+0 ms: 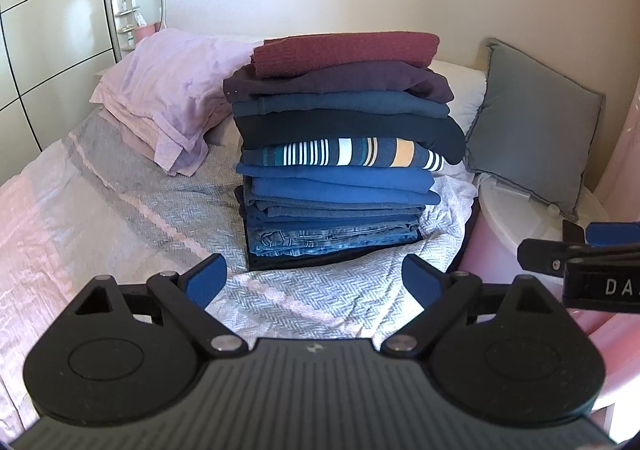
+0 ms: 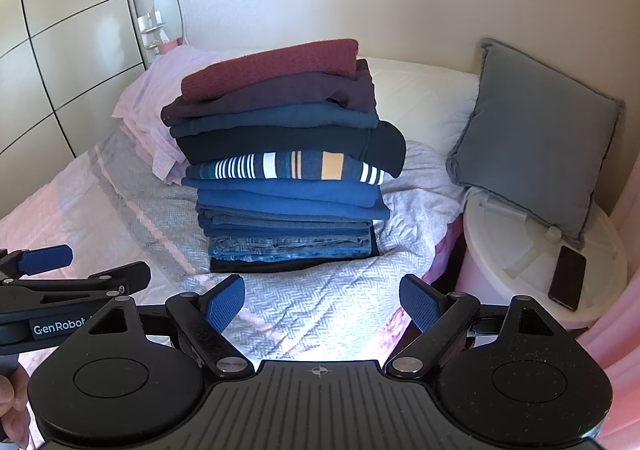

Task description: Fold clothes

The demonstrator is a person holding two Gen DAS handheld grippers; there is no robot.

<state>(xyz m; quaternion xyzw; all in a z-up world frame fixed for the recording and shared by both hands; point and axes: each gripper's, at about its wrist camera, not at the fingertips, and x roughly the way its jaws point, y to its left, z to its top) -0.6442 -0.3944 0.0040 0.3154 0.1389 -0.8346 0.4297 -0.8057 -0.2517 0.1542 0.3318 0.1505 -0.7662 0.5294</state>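
Progress: tall stack of folded clothes [image 1: 340, 153] on bed [image 1: 120, 209], nothing loose visible | left gripper [image 1: 316, 282] wide, empty | right gripper [image 2: 322, 302] wide, empty | looks finished

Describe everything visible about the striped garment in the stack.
The striped garment lies folded flat about midway up the clothes stack on the bed. It looks like soft knit, dark blue with white, teal and yellow-orange bands. A dark navy piece rests on it, drooping over its right end; a bright blue one lies beneath.
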